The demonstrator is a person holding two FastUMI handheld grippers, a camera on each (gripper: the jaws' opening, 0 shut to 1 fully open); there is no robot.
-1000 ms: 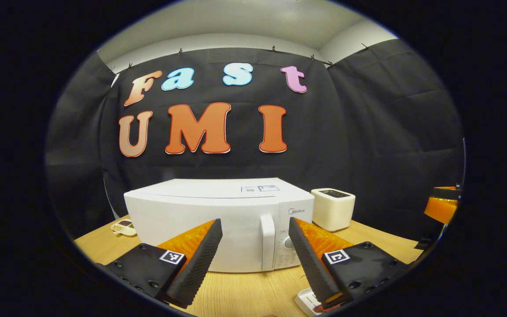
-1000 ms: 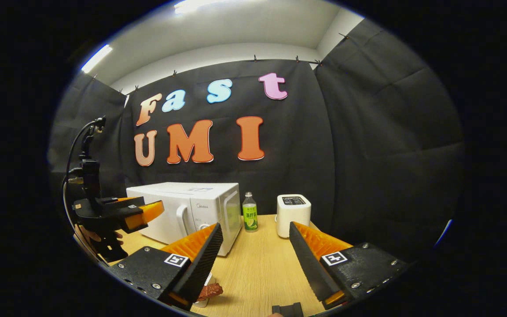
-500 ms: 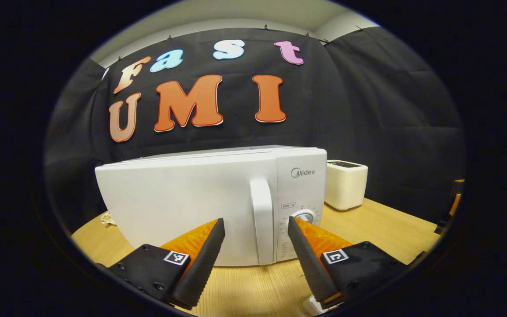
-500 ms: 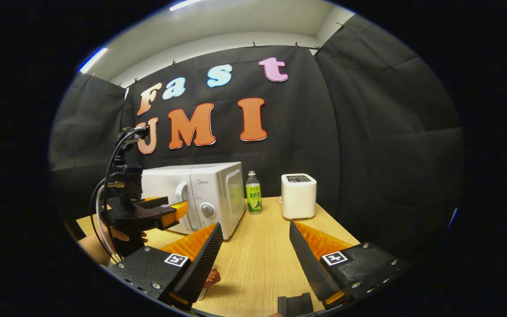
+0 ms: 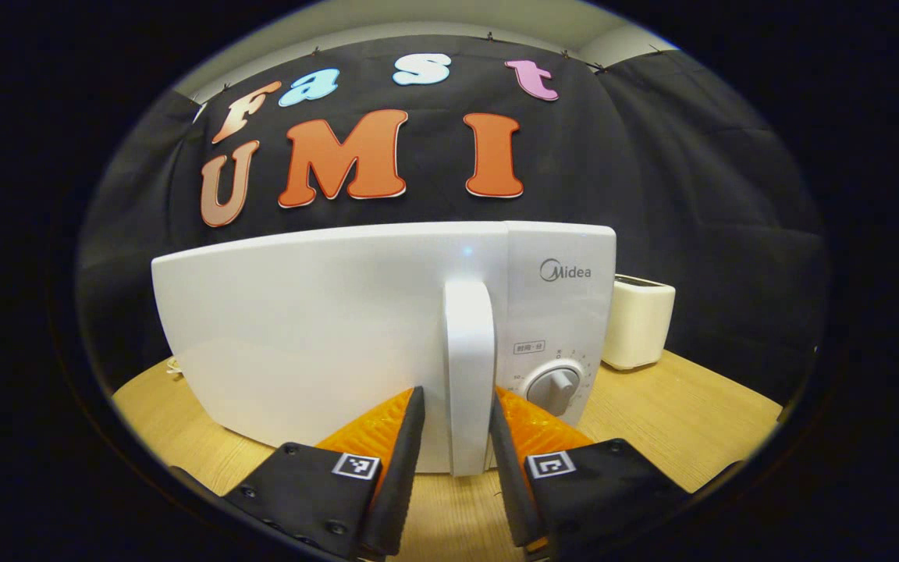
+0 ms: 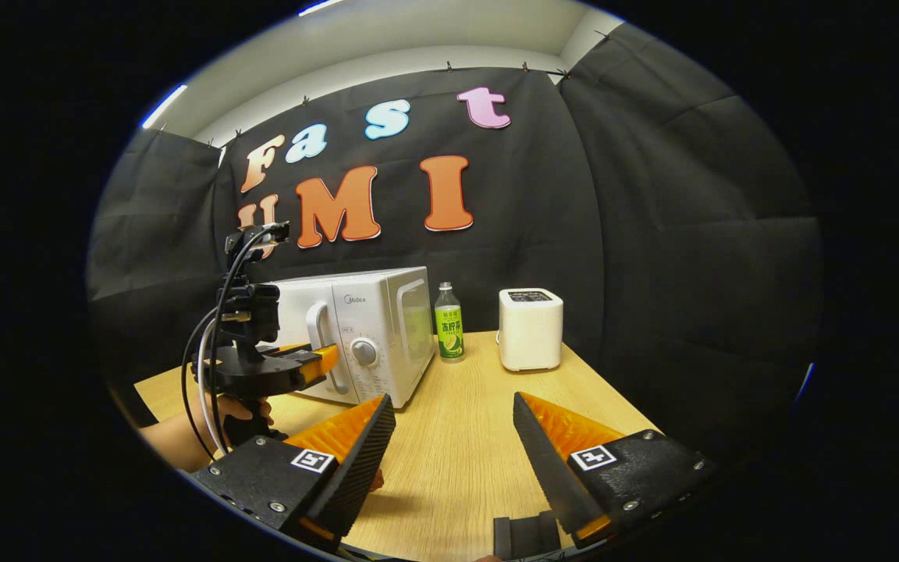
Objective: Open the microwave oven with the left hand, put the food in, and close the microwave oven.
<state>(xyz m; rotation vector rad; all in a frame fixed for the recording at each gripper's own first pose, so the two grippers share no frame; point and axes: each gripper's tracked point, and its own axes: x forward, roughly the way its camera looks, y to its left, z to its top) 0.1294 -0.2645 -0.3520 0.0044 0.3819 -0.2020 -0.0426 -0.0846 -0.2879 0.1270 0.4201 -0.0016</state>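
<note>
Left gripper (image 5: 453, 460) has its two fingers drawn in narrow on either side of the microwave's vertical door handle (image 5: 469, 375), the lower end of the handle sitting between them. A thin gap shows at each side in the left gripper view, so whether the pads actually press on the handle cannot be told. The white microwave oven (image 5: 317, 336) stands directly ahead with its door closed, and its round control knob (image 5: 555, 385) lies just right of the handle, above the right-hand finger. It rests on a wooden table (image 5: 691, 421), and a white toaster (image 5: 641, 321) stands beyond its right edge.

In the right gripper view the same gripper (image 6: 317, 363) appears farther off at the front of the microwave oven (image 6: 356, 332), level with the handle (image 6: 323, 355), held by a hand (image 6: 235, 410) with cables looping up from it. Right gripper (image 6: 453, 460) hangs above the table (image 6: 465, 437) well apart from the oven, its jaws spread wide and holding nothing. A green-labelled bottle (image 6: 448, 332) stands just beside the oven's right side, and the toaster (image 6: 531, 328) stands to the right of the bottle. A small reddish-brown bit shows past the right gripper's left-hand finger, too hidden to identify, and a dark block (image 6: 524, 535) lies at the table's near edge.
</note>
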